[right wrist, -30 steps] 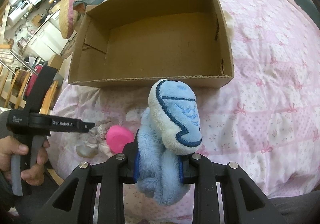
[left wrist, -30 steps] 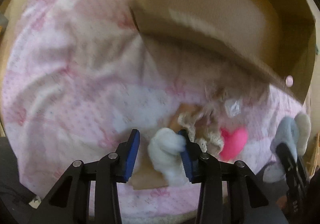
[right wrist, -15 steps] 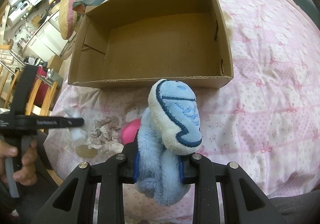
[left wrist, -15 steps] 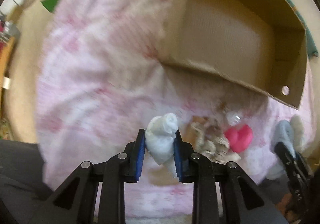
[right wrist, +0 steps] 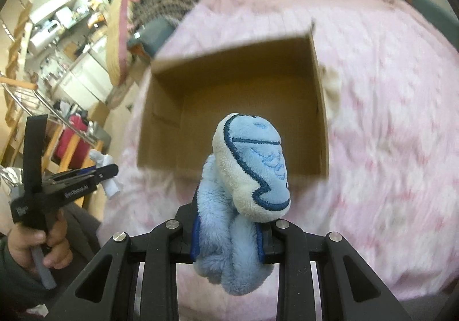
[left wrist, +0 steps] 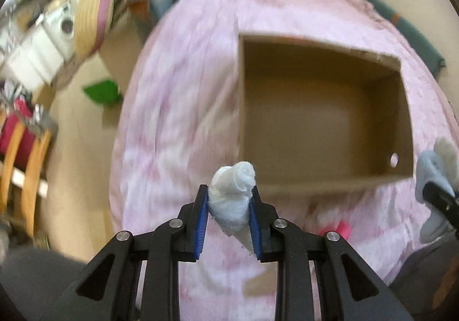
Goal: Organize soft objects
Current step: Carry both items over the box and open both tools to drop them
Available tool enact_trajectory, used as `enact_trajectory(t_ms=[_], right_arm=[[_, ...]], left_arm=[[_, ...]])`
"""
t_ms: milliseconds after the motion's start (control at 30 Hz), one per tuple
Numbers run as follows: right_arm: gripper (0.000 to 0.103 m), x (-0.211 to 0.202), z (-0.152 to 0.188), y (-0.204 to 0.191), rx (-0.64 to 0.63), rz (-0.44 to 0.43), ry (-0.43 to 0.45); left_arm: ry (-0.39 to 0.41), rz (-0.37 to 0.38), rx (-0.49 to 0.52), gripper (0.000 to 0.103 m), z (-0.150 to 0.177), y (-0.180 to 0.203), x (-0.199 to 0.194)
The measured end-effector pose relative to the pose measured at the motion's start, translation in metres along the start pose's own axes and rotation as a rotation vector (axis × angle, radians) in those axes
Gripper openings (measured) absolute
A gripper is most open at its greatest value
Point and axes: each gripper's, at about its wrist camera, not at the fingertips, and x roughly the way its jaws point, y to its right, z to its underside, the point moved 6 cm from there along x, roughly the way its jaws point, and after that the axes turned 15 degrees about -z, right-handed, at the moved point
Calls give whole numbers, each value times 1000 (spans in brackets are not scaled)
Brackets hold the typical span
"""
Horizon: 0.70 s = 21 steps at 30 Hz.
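where blur spreads – quilt pattern unreadable

Left tool gripping a white rolled cloth.
Open cardboard box rests on the pink bed cover beyond.

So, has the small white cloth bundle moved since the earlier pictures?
Yes. The white cloth bundle, pinched in the left gripper, has been lifted off the pink bedspread and now hangs beside the cardboard box.
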Motion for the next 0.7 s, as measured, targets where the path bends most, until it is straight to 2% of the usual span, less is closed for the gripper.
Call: enact_trajectory(t_ms=[267, 467, 600, 700], right_arm=[[30, 8, -63, -1, -60, -7, 109], [30, 29, -76, 19, -93, 28, 173], [30, 38, -65, 38, -65, 57, 192], [30, 41, -60, 44, -56, 84, 187]], left_arm=[[163, 47, 15, 23, -54, 44, -6], [292, 68, 20, 24, -72, 75, 6], [250, 130, 28, 24, -62, 84, 30], [244, 148, 22, 24, -57, 86, 37]])
